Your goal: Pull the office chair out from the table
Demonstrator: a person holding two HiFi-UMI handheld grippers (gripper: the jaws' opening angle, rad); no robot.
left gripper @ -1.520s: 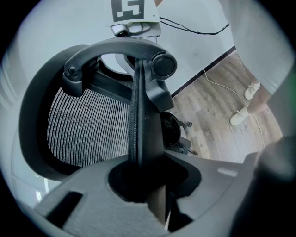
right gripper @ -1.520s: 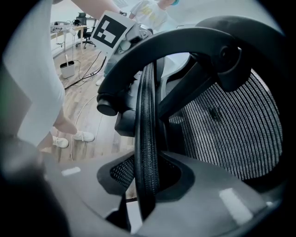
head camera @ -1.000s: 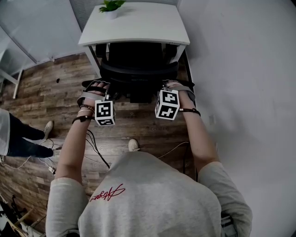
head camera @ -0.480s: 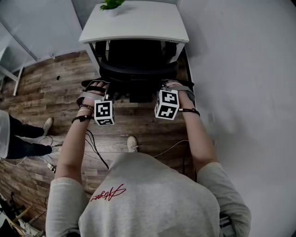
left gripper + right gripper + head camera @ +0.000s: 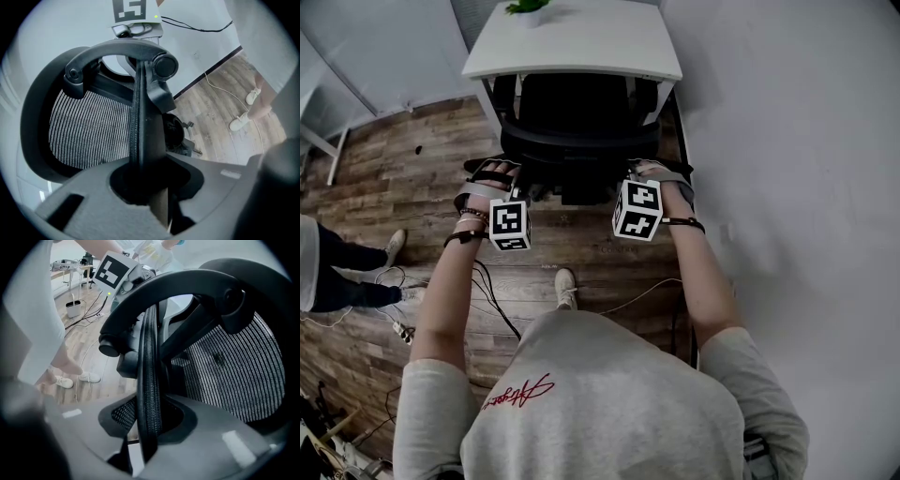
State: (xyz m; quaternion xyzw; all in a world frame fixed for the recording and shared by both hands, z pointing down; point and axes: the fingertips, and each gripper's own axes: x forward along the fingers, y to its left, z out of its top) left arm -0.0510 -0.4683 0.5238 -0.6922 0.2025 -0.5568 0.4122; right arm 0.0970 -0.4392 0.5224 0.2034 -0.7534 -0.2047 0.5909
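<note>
My left gripper (image 5: 512, 176) and right gripper (image 5: 636, 174) remain clenched on the two side edges of the mesh back of the office chair (image 5: 579, 141), which has slid slightly out from under the white table (image 5: 581, 42) since a second ago.

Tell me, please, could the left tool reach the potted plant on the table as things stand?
Probably not: the left tool grips the office chair, which stands between it and the potted plant.
</note>
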